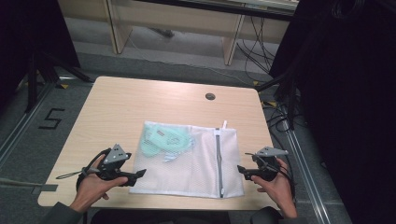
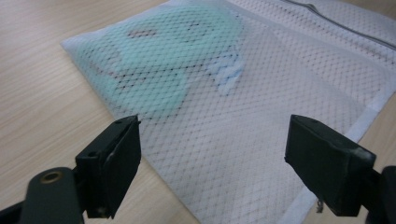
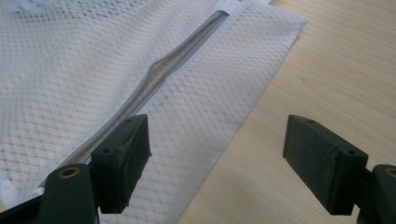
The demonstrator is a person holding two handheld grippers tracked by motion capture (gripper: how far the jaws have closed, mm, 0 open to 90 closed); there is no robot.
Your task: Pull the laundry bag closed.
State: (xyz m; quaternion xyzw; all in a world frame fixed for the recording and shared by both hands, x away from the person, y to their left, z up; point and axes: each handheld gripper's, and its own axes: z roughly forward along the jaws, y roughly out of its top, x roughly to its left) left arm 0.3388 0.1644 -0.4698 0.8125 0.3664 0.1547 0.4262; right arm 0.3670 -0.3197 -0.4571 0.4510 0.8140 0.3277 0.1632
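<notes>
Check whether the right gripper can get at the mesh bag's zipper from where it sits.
Probably yes: the right gripper is open beside the mesh laundry bag, and the zipper lies exposed on top.

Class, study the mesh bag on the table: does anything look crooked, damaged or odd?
Only slightly. The zipper on the mesh bag buckles partway along instead of lying flat. The pale green item inside is bunched in one corner. No damage shows.

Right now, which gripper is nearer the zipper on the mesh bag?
Right. The right gripper sits just off the mesh bag edge beside the zipper; the left gripper is at the opposite edge, far from it.
</notes>
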